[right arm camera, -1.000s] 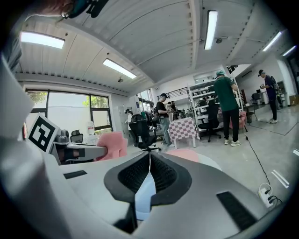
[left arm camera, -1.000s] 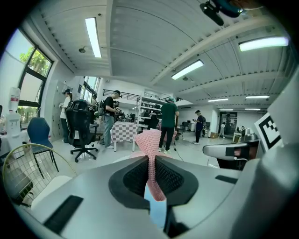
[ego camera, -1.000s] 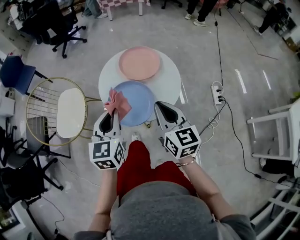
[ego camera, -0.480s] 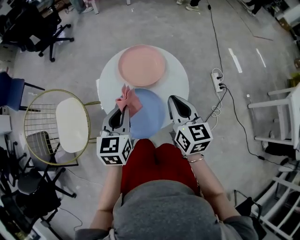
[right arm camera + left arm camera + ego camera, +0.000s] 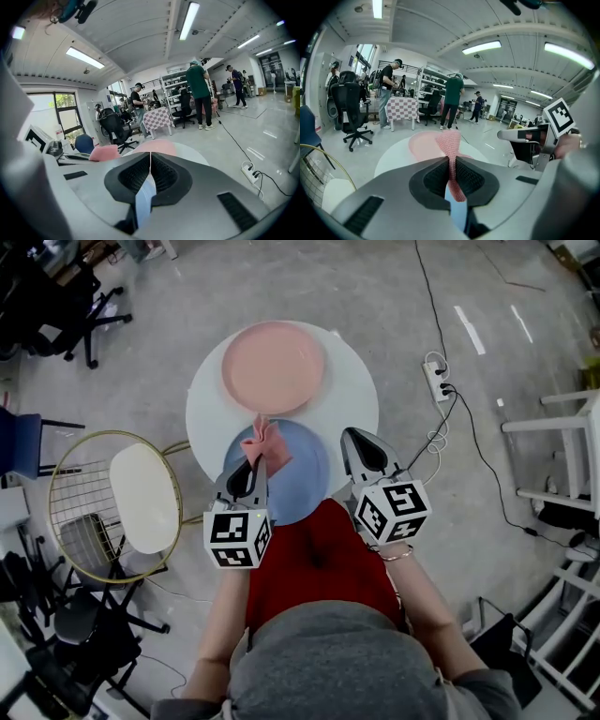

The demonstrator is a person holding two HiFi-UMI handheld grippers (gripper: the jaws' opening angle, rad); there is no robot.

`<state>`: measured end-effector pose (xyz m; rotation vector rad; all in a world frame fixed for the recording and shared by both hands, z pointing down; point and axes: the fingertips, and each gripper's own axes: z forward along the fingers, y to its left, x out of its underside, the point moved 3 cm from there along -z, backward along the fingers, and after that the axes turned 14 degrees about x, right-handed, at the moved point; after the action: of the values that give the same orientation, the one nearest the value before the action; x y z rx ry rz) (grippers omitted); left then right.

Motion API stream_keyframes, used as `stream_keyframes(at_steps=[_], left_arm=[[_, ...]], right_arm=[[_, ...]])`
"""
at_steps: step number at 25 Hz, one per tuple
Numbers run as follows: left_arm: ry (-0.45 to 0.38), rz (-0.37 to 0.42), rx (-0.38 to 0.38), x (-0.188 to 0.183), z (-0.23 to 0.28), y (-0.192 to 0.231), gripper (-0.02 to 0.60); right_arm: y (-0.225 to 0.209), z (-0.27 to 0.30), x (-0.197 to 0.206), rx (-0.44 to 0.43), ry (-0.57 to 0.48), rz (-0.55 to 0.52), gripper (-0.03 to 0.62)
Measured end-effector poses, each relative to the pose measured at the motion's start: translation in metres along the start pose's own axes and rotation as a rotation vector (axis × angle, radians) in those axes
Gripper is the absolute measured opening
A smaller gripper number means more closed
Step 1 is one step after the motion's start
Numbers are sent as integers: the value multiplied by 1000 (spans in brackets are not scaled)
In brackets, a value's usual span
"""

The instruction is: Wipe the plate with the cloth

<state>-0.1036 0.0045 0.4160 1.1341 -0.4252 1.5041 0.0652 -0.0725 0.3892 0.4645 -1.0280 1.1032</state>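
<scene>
A blue plate [image 5: 291,479] lies at the near side of the round white table [image 5: 352,390], jutting past its near edge. My right gripper [image 5: 354,448] is shut on the plate's right rim; the rim runs between its jaws as a blue edge [image 5: 145,194]. My left gripper [image 5: 249,465] is shut on a pink cloth [image 5: 263,443], which stands up over the plate's far left part. In the left gripper view the cloth [image 5: 451,154] is pinched between the jaws, with the blue plate [image 5: 457,213] below.
A pink plate [image 5: 274,366] sits at the far side of the table. To the left stands a gold wire chair with a white seat [image 5: 144,496]. Office chairs [image 5: 56,306] stand further left, and a power strip with cables [image 5: 436,381] lies on the floor at right.
My left gripper has carried the cloth from the blue plate's left edge toward its far middle. The right gripper has stayed shut on the plate's right rim.
</scene>
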Motion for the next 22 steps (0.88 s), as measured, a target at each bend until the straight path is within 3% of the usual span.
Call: stream_keyframes(at_steps=[11,17,22], left_arm=[[163,-20,154,20,63,-3,29],[267,-33,245,40,93,-25,29],[398,-52,248,63,119,-25,29]], right_arm=[[-26,22,19,64,66,71,29],[-41,19,31,99,96,106,29],[-45,22,35,97,113,123,29]])
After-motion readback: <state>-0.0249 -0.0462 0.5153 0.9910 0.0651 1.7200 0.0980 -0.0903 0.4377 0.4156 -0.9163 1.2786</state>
